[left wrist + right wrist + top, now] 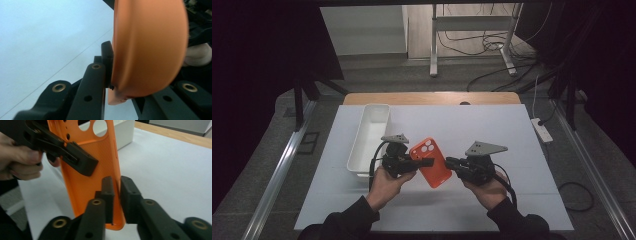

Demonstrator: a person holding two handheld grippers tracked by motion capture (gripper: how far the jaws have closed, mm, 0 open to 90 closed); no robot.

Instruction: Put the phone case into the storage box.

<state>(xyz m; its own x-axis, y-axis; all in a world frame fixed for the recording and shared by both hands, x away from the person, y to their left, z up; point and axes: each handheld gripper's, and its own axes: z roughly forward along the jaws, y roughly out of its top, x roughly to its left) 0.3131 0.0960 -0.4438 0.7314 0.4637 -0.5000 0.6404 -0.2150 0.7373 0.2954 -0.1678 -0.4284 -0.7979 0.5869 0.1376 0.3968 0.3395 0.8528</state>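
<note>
I hold the orange phone case (431, 161) up off the white table (512, 130) between my two grippers, and everything else I place against that case. My left gripper (424, 162) comes at it from its left side; my jaws there are closed onto the case's left edge, the inner pad (107, 62) pressed flat against the orange wall, which bulges large and blurred just past it in the left gripper view. My right gripper (449, 162) comes at the case from its right side, nearer its lower end. In the right gripper view my two pads (108, 192) straddle the case's thin side wall with a slim gap showing on the far side, so the pinch there is loose and I cannot tell whether both pads bear on it. The case stands tilted, its camera cut-outs (100, 126) at the far upper end, its ribbed inside face turned toward my right gripper.

Beyond the case and to its left lies the white tray (367, 140), long and narrow, resting on the table. Past the tray runs the table's wooden far edge (432, 98).
</note>
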